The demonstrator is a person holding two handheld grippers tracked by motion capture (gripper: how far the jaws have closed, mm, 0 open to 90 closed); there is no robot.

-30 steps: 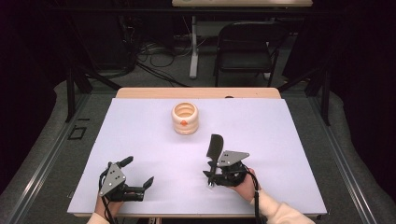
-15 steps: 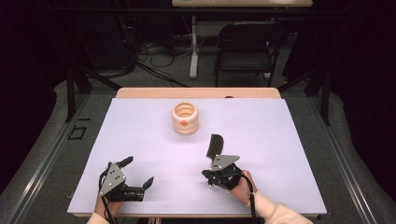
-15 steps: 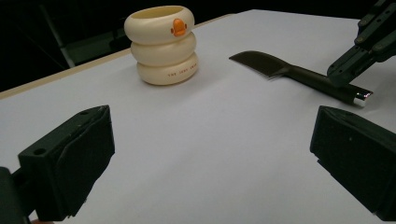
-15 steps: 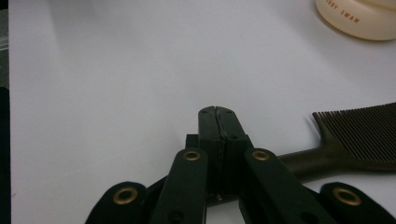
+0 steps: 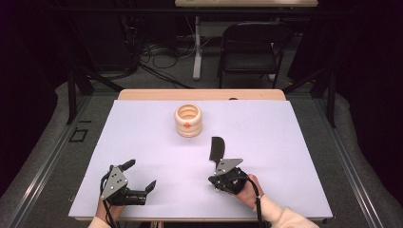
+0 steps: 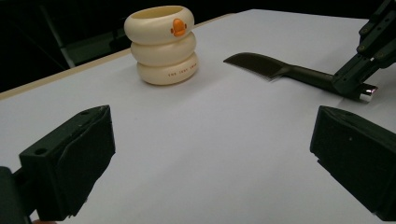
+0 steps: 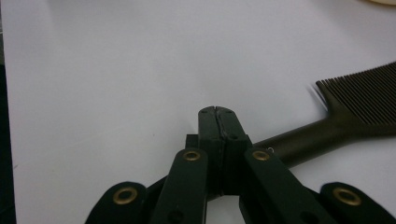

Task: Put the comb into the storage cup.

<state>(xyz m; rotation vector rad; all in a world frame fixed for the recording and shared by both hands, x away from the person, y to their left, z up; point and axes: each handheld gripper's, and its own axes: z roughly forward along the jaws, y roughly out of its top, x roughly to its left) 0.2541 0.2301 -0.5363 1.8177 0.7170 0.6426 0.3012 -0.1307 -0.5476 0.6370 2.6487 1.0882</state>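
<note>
Lowered since a second ago, the black comb (image 5: 217, 150) now lies closer to flat on the white table (image 5: 294, 142), where earlier it stood more upright in the right gripper (image 5: 223, 175). That gripper has also drawn a little nearer the person's edge of the table. Its jaws are pressed together in the right gripper view, with the comb's handle (image 7: 299, 142) running out from beside and behind them; the handle appears clamped there, though the exact contact is hidden by the jaws. The toothed end points toward the cream ringed holder (image 5: 188, 120) with an orange mark, which stands upright well apart from the comb, toward the far side of the table.

The left gripper (image 5: 138, 178) rests near the front edge, jaws spread wide and grasping nothing; its own view looks across bare table at the holder (image 6: 162, 43) and the comb (image 6: 266, 65).

By its look the comb is light, rigid plastic, smooth and likely slippery at the handle, with fine teeth that could bend or snag. The plain handle is the sensible place to grip, close to the head for control.
</note>
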